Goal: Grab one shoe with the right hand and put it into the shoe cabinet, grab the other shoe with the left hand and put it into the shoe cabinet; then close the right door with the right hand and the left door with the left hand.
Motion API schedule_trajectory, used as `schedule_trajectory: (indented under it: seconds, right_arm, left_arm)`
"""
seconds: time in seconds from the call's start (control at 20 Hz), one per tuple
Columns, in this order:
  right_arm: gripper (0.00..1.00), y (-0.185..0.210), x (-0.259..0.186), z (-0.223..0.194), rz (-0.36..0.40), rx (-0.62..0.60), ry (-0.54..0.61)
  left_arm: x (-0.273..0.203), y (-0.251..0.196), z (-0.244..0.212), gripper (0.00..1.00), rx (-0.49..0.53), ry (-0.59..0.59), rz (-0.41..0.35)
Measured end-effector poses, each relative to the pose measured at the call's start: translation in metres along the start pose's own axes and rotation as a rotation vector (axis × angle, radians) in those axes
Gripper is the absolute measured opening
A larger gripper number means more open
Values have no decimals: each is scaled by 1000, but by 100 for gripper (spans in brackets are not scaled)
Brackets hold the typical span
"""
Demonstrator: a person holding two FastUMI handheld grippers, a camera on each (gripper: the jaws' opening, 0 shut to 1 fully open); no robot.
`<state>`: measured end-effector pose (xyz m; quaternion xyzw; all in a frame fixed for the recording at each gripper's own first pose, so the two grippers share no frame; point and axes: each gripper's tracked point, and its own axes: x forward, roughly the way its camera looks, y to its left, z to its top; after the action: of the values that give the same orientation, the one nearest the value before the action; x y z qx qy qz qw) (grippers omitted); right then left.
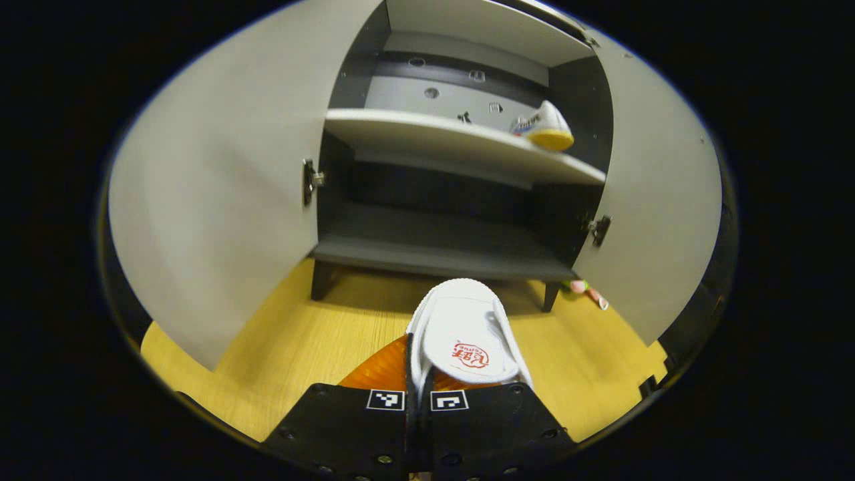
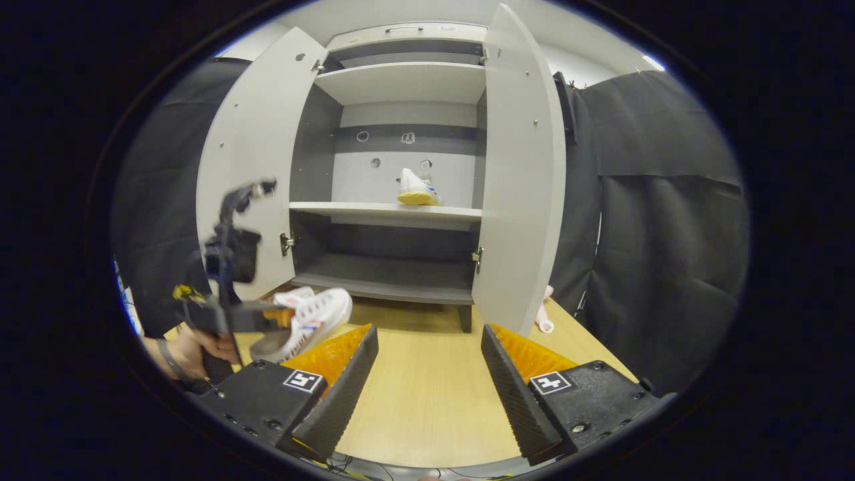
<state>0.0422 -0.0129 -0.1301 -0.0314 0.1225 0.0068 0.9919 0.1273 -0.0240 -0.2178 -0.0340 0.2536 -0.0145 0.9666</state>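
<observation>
The second shoe (image 1: pixel 464 341) is white with a red mark on its insole and sits clamped in the left gripper (image 1: pixel 419 401), whose jaws are closed on its heel end, toe pointing toward the shoe cabinet (image 1: pixel 461 200). In the right gripper view the same shoe (image 2: pixel 304 321) hangs above the worktop (image 2: pixel 427 394), in front of the cabinet and low to its left side, with a hand (image 2: pixel 194 351) holding that gripper. The first shoe (image 2: pixel 417 188) already rests on the middle shelf (image 2: pixel 374 210), toward the right, near the back panel. The right gripper (image 2: pixel 427 361) hovers back from the cabinet with its jaws wide apart and nothing between them.

So the step in hand looks like the left-hand delivery: one shoe stowed, the other gripped but not yet inside. Both the left door (image 2: pixel 250 167) and the right door (image 2: pixel 521 180) stand wide open.

The next move probably calls for raising the shoe to shelf height, carrying it in between the doors, and setting it down on the free left part of the shelf before letting go. The doors come after.
</observation>
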Motion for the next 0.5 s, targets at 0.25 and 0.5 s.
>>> schedule_trajectory:
  seconds: [0.25, 0.5]
  right_arm:
    - [98, 19, 4, 8, 56, -3, -25]
    - [98, 30, -1, 12, 86, -8, -45]
  left_arm:
    - [-47, -8, 115, 0, 43, -168, -5]
    - [16, 3, 215, 0, 63, -135, 77]
